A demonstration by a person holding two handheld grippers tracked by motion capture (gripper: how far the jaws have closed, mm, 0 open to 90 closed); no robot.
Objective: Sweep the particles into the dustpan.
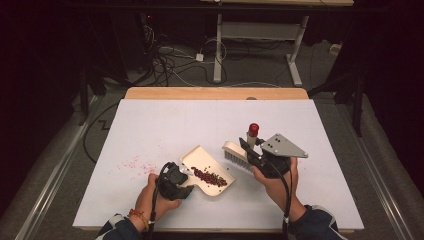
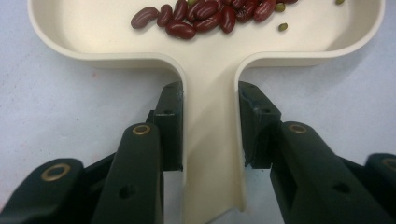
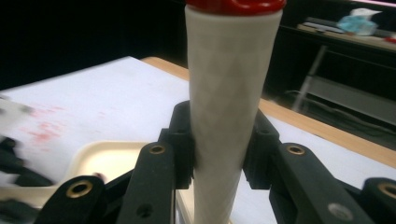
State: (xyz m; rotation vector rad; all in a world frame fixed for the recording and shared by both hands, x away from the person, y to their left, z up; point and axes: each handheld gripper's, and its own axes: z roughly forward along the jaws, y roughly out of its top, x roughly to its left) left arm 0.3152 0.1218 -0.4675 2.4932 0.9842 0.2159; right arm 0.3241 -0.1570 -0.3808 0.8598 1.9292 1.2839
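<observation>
From the high view, you have the cream plastic dustpan (image 1: 207, 170) lying on the white worktop (image 1: 150, 130) toward its near edge, about midway between the left and right edges. Your left gripper (image 1: 181, 177) holds it by the handle. A row of dark red kidney beans (image 1: 209, 176) already lies in the tray. Your right gripper (image 1: 250, 150) carries the cream hand brush with pale bristles and a red-capped handle (image 1: 239, 152), bristles down, just beside the pan's far right rim. A faint scatter of reddish specks (image 1: 131, 164) remains on the worktop left of the pan, toward the left edge. Bring the brush round to the far side of them and draw them toward the pan's open lip, and turn the lip to face them.

In the left gripper view, the jaws are closed on the dustpan's flat handle (image 2: 212, 140), one pad on each side wall. The beans (image 2: 205, 14) and a few small green beans (image 2: 282, 26) sit near the back wall. Keep the pan level and its lip pressed flat to the worktop, or the load will roll out.

In the right gripper view, the jaws clamp the brush's tapered white handle (image 3: 229, 93) below its red cap (image 3: 236, 4). The handle stands nearly upright; the grip looks firm. Use short, light strokes so that specks don't flick past the tray.
</observation>
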